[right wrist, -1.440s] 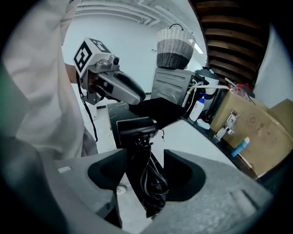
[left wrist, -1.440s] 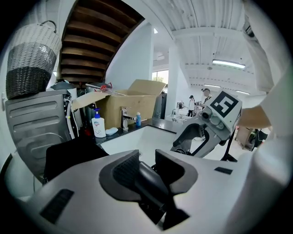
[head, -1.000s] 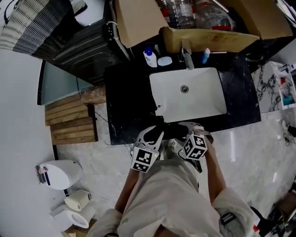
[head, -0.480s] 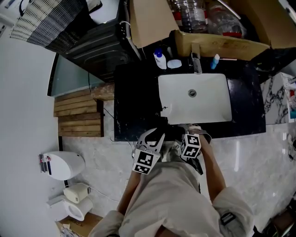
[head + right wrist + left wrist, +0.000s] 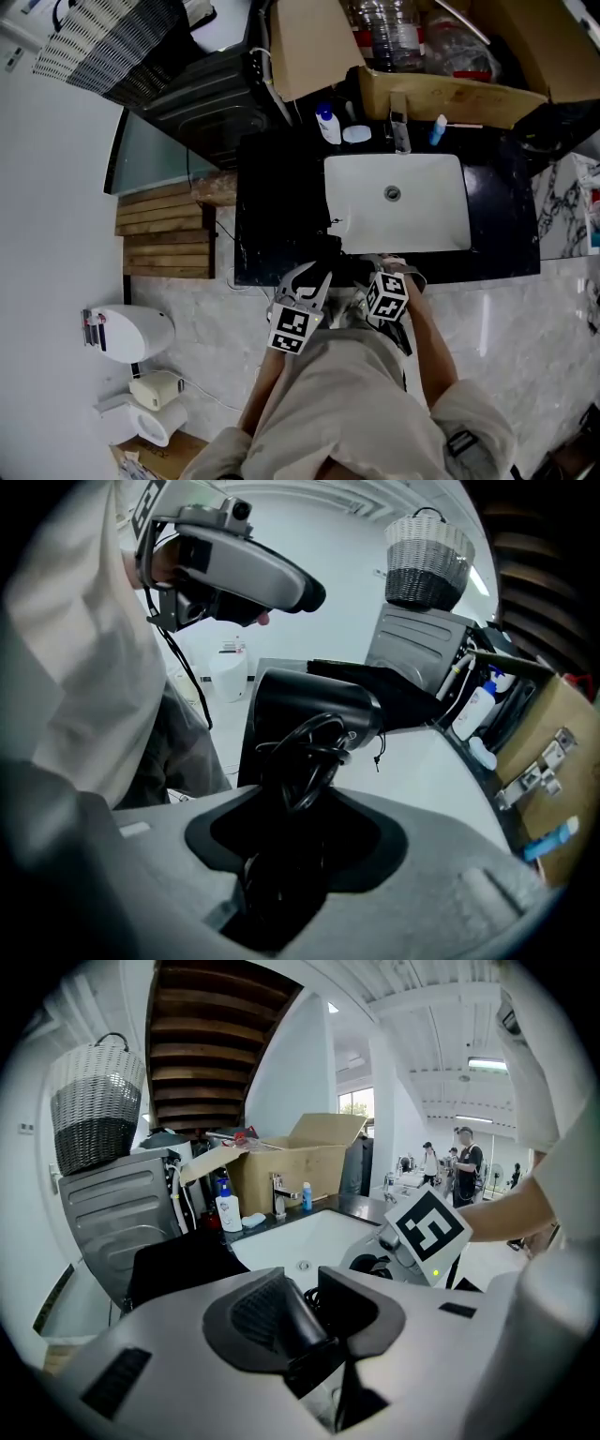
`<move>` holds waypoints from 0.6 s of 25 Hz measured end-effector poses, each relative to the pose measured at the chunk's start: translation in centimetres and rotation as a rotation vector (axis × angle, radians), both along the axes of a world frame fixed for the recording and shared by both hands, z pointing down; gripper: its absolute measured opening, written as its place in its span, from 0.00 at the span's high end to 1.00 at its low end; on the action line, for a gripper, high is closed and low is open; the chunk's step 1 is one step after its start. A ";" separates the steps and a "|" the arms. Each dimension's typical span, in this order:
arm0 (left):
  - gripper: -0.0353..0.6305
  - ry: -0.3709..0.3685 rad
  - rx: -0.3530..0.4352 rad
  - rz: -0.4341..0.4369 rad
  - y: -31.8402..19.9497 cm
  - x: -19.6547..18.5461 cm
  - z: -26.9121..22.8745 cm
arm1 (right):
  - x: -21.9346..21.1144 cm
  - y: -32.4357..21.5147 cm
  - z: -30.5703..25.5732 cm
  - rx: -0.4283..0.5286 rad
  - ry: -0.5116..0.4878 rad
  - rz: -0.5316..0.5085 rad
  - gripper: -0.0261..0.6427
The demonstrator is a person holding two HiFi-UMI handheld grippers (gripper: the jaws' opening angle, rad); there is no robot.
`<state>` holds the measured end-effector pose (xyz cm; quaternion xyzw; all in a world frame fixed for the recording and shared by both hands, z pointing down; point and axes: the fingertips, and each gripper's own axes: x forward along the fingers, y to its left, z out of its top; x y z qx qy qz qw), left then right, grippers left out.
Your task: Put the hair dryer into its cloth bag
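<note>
Below me, a black stone bench carries a white rectangular sink basin. Along its back edge I see a white pump bottle with a blue cap, a chrome tap and a small blue tube, with an open brown cardboard box behind them. Left of the bench stands a dark grey washing machine, a grey-and-white woven basket above it. A slatted wooden mat lies on the floor.
</note>
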<state>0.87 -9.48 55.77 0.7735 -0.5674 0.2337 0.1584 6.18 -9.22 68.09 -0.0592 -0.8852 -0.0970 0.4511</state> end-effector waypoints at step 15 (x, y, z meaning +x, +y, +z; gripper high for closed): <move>0.78 -0.007 0.013 0.020 -0.1 -1.0 -0.2 | 0.2 0.6 -0.8 -0.016 -0.046 0.098 0.68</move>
